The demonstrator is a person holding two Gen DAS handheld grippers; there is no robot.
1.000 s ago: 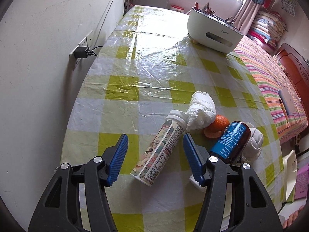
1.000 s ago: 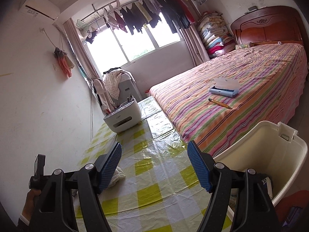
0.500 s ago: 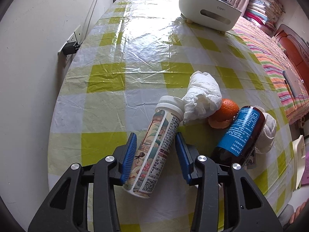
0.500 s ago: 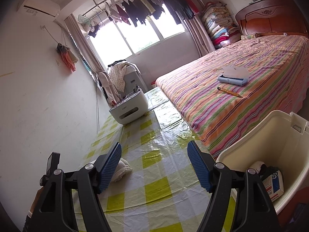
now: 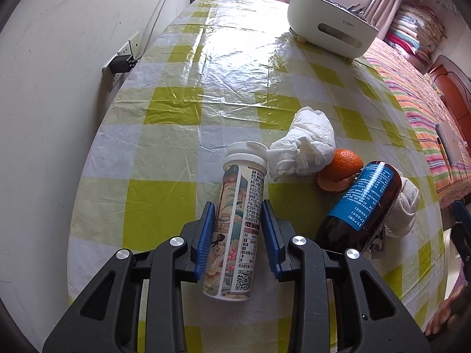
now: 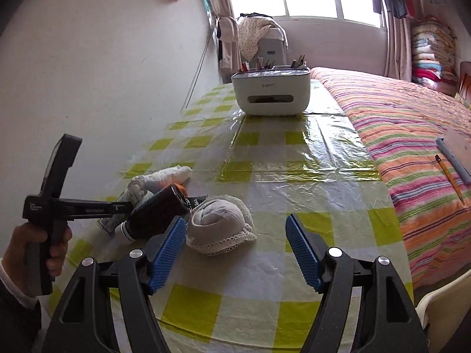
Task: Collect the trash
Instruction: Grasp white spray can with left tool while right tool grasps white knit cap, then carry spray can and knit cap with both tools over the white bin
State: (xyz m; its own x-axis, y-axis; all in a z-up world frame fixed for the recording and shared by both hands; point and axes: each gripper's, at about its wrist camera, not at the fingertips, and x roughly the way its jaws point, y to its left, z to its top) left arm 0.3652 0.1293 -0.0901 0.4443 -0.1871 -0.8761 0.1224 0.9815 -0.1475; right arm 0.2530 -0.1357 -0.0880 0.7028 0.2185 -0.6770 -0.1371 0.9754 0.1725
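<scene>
Currently, L wrist view: L gripper [image 5: 237, 232] is clamping the tube [image 5: 237, 229] at mid-body; jaws have just been closing, and both blue pads are now pressing on its label. Tube is lying on the table [image 5: 164, 111], white cap [image 5: 245, 154] pointing away, printed base toward the camera. Tissue wad [image 5: 306, 145] is touching the cap end. Orange peel [image 5: 338, 170] is sitting just beside the wad. Brown bottle [image 5: 365, 206] is lying on its side to the right, resting against a white lace-edged cloth [image 5: 407, 206].

Handling, est.: tube is looking like rigid, light plastic w/ a glossy label, so some slip risk; mid-body hold is keeping it balanced. Flip cap is looking partly open, so keep that end level.

R wrist view: R gripper [image 6: 237, 248] is standing wide, nothing between the pads, pointing down at the table. Cloth [image 6: 219, 226] is lying just beyond its left pad, apart from the right one. Bottle [image 6: 156, 214] is lying left of the cloth, touching it. A hand [image 6: 32, 253] is gripping the L tool's handle at the left edge. Bin rim [image 6: 441, 297] is showing bottom right, off the table.

Handling, est.: cloth is soft, light; pinch the rolled centre. Bottle is likely heavier, smooth, may roll; grip across the body.
</scene>
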